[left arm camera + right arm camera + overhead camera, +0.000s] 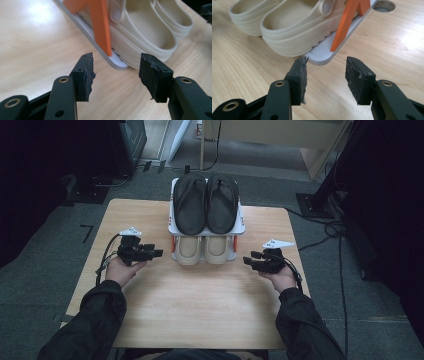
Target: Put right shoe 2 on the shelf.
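Note:
A small white two-tier shoe rack [172, 227] with orange side struts stands at the middle back of the wooden table. Two black slippers [206, 202] lie on its upper shelf. Two beige clogs [202, 249] sit on the lower shelf, heels toward me. My left gripper [159, 253] is held left of the rack, jaws apart and empty, pointing at the rack's lower front corner [117, 61] and the clogs [147, 32]. My right gripper [247, 261] is held to the right, open and empty, facing the other lower corner [322, 56] and the clogs [292, 32].
The table's front half [200, 305] is bare wood. A round cable hole [384, 5] lies in the tabletop behind the rack. Around the table are grey carpet, cables and dark equipment stands.

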{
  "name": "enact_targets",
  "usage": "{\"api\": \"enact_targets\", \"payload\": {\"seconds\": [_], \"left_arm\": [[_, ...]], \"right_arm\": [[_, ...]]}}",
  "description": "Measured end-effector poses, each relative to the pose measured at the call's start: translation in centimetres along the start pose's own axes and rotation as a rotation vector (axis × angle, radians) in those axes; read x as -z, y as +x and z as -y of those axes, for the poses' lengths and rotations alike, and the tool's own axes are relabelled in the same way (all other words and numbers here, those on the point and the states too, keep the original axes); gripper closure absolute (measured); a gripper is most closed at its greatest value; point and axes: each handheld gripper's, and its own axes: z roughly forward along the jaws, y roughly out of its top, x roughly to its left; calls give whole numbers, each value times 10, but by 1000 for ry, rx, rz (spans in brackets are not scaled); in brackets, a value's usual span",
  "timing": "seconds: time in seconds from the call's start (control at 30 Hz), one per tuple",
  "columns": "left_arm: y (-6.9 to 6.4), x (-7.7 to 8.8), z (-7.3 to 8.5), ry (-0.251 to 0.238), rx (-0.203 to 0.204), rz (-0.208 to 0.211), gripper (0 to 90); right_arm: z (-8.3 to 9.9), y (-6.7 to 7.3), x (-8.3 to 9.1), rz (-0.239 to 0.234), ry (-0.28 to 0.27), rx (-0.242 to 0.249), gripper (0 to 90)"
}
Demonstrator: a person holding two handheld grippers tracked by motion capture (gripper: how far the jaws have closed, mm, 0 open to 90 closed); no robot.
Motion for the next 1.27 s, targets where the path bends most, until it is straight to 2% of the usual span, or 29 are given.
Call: {"api": "enact_targets", "payload": {"seconds": [0.07, 0.17, 0.3, 0.47, 0.77, 1.27], "left_arm": [[-4, -5, 2, 26, -13, -3, 450], [-7, -10, 1, 41, -41, -13, 444], [-5, -12, 1, 21, -31, -7, 440], [-1, -14, 3, 29, -26, -19, 431], [-1, -16, 3, 51, -27, -19, 431], [-1, -17, 3, 53, -24, -9, 434]], "right_arm": [[4, 1, 1, -5, -21, 2, 524], [6, 2, 1, -12, -10, -6, 518], [10, 2, -5, -19, 10, -3, 516], [11, 3, -9, -29, 28, 2, 516], [11, 3, -10, -29, 36, 5, 512], [10, 1, -9, -21, 23, 3, 512]]}}
